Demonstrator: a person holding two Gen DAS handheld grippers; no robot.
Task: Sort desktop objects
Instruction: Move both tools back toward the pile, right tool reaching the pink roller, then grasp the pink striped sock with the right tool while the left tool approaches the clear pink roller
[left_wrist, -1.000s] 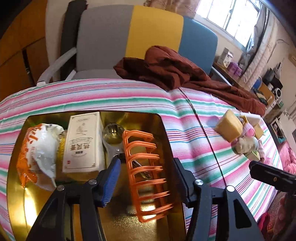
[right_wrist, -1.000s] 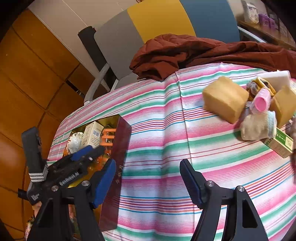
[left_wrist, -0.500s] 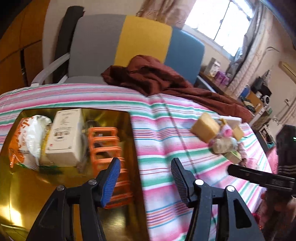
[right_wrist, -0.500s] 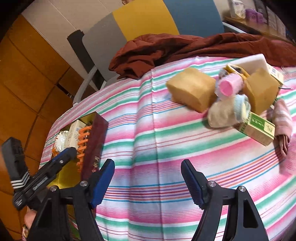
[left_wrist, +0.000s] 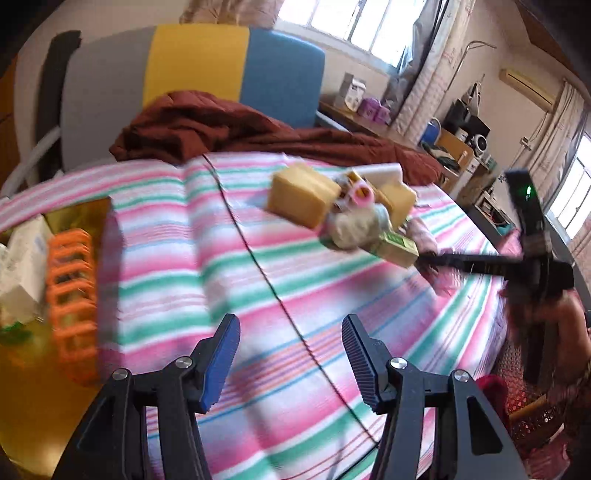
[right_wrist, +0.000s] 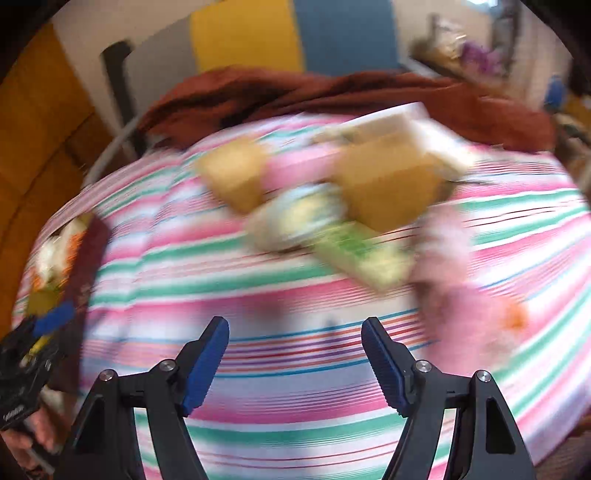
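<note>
At the left edge of the striped tablecloth (left_wrist: 258, 295) sat the gold-lined box (left_wrist: 79, 212), already holding a white carton (left_wrist: 26, 258), an orange plastic rack (left_wrist: 72, 291) and something pale that was too blurred to name, so part of the sorting looked done. The left gripper (left_wrist: 290, 354) hung released over bare cloth just right of the box, nothing between its blue pads. Further right, toward the far edge, the unsorted heap waited: a yellow sponge block (left_wrist: 301, 195), a pale sock-like bundle (right_wrist: 295, 218), a green-printed carton (right_wrist: 362, 254), a tan box (right_wrist: 388, 184) and a pink cloth (right_wrist: 454, 277). The right gripper (right_wrist: 295, 350), its jaws having just widened, stood empty before that heap. Most of the pile was still to go.
</note>
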